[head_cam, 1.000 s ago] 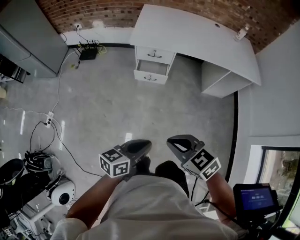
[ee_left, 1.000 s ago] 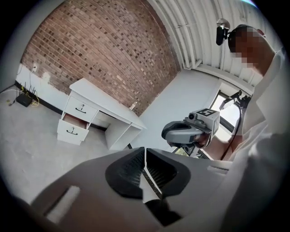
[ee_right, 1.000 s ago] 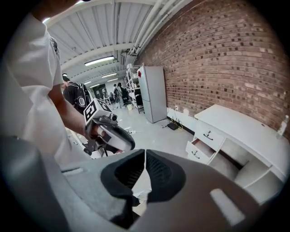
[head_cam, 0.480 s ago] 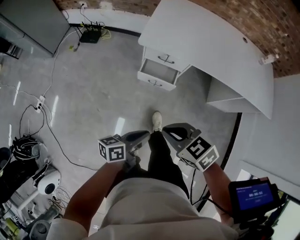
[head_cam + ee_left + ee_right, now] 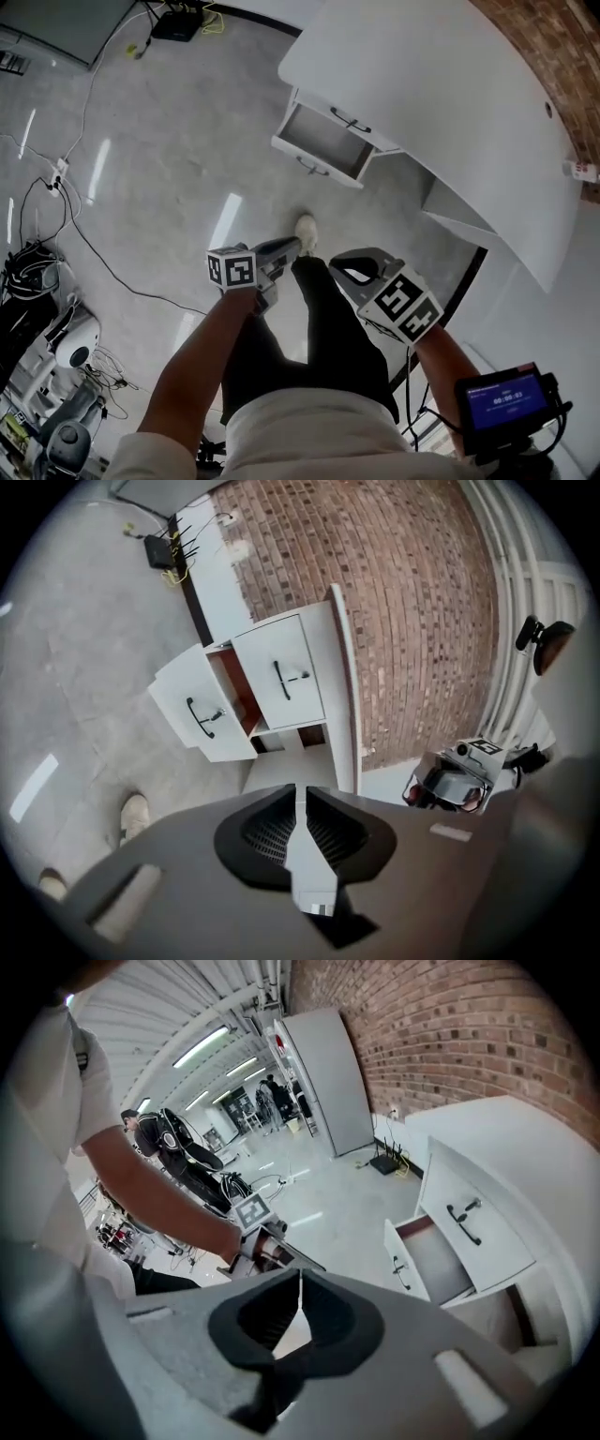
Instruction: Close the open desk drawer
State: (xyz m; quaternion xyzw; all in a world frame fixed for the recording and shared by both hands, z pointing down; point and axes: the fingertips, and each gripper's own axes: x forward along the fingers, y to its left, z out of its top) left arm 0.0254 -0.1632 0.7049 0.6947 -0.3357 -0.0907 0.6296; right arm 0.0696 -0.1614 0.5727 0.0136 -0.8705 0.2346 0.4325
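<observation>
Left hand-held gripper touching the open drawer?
Apart. Head view: floor lies between left hand-held gripper and open drawer. Gripper's jaws are opening, nothing between them.

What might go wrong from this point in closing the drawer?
The open drawer sits low, under a closed drawer; a push aimed high could hit that one instead. Its handle sticks out, so the left tongs, now opening and empty, might snag on it. A push near one corner of the front may skew the drawer rather than slide it in.
</observation>
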